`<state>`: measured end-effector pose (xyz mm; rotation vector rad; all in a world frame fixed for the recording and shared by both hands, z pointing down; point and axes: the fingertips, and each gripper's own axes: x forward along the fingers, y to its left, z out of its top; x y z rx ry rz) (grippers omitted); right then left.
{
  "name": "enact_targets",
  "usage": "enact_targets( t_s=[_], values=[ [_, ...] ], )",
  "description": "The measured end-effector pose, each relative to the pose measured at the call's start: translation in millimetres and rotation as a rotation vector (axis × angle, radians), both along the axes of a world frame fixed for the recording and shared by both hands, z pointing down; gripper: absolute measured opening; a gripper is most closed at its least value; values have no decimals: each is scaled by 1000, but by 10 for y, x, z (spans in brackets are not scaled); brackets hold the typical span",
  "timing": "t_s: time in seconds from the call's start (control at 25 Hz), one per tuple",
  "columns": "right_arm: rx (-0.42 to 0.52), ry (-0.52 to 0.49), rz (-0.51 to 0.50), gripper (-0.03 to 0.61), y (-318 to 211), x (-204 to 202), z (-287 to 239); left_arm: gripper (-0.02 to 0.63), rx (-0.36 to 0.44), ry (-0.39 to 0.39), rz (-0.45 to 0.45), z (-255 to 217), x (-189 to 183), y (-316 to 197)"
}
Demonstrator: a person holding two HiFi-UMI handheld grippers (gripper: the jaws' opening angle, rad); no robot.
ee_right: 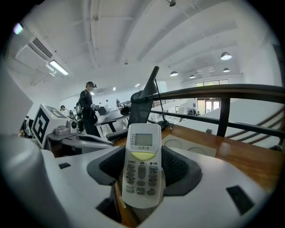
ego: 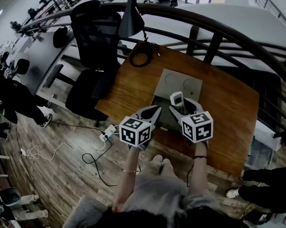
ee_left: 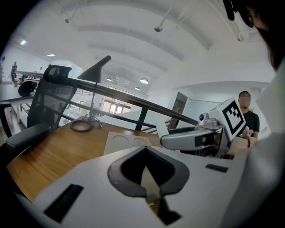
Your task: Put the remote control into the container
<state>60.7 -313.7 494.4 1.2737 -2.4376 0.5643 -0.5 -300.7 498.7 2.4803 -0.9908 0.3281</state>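
While the right gripper (ee_right: 142,153) is clamping the remote control (ee_right: 141,133) upright | left gripper (ee_left: 145,153) is hovering closed and empty | container (ego: 178,83) is waiting, placement judged pending.

White remote (ee_right: 141,167) clamped in right gripper (ego: 185,108), grey container (ego: 178,85) beyond

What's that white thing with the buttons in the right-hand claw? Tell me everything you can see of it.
It is a remote control: a white plastic bar with a small grey screen on top, a yellow-green strip under it and rows of grey buttons. It stands upright, its lower half clamped between the right gripper's dark pads.
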Motion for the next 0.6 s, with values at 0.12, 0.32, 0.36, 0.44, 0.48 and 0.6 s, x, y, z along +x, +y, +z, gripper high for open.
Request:
enact_targets(
  t_s=[0.12,0.32,0.36,0.44,0.48,0.6],
  values=[
    [-28,15,-23,262,-21,-39,122,3,-28,-4,2,111,0,-6],
    [-88,78,-79,262,-21,-93,409,3,-89,-12,-4,344,-13,44],
    [-99,88,-90,262,-22,-105,465,3,-100,-13,-6,392,-16,56],
    [-119,106,-114,262,-26,-140,570,3,-121,-17,-9,484,-26,74],
    [-130,119,-128,262,-28,-158,627,3,-131,-16,-11,527,-31,81],
    [-161,176,-181,262,-32,-218,816,3,-161,-13,-17,640,-50,101]
  ],
)
